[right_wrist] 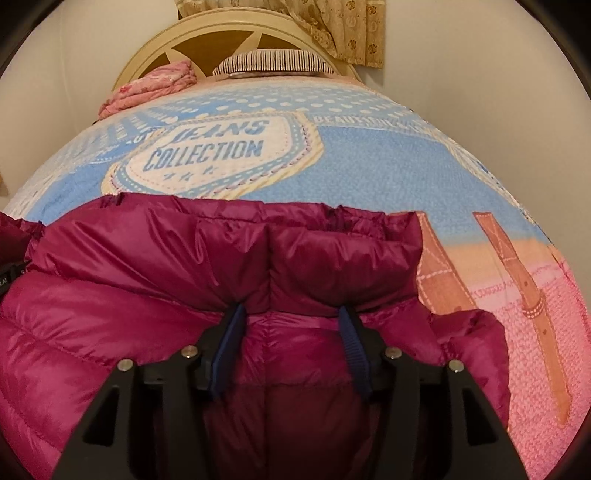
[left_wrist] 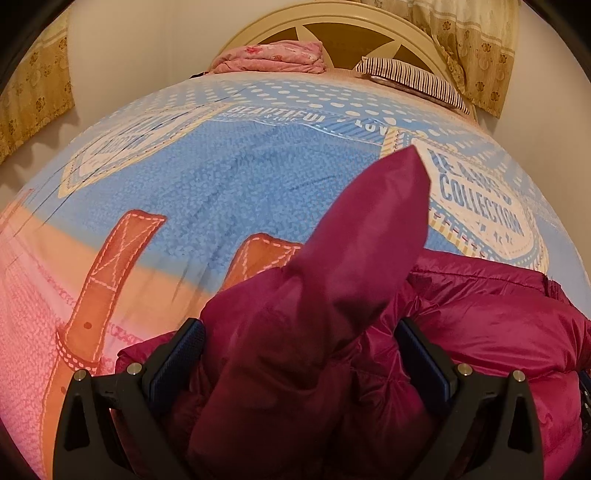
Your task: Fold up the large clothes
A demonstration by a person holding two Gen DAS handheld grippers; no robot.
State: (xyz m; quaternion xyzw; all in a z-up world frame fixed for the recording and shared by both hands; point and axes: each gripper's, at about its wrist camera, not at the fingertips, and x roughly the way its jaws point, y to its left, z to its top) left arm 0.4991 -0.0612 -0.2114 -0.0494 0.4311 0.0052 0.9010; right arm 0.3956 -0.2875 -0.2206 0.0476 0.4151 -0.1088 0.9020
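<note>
A magenta puffer jacket [right_wrist: 147,288] lies on the bed's printed blue and pink cover [right_wrist: 369,166]. In the left wrist view my left gripper [left_wrist: 301,343] has its jaws wide apart around a thick fold of the jacket's sleeve [left_wrist: 354,236], which sticks up and forward over the cover [left_wrist: 221,177]. The rest of the jacket [left_wrist: 498,314] lies to the right. In the right wrist view my right gripper [right_wrist: 291,317] has its blue-padded fingers [right_wrist: 229,336] pressed into a puffy section near the jacket's far edge, holding a bunch of it.
A folded pink quilt [left_wrist: 273,55] and a striped pillow [left_wrist: 413,79] lie at the head of the bed by the cream headboard [right_wrist: 221,33]. Patterned curtains [left_wrist: 476,40] hang behind. White walls flank the bed on both sides.
</note>
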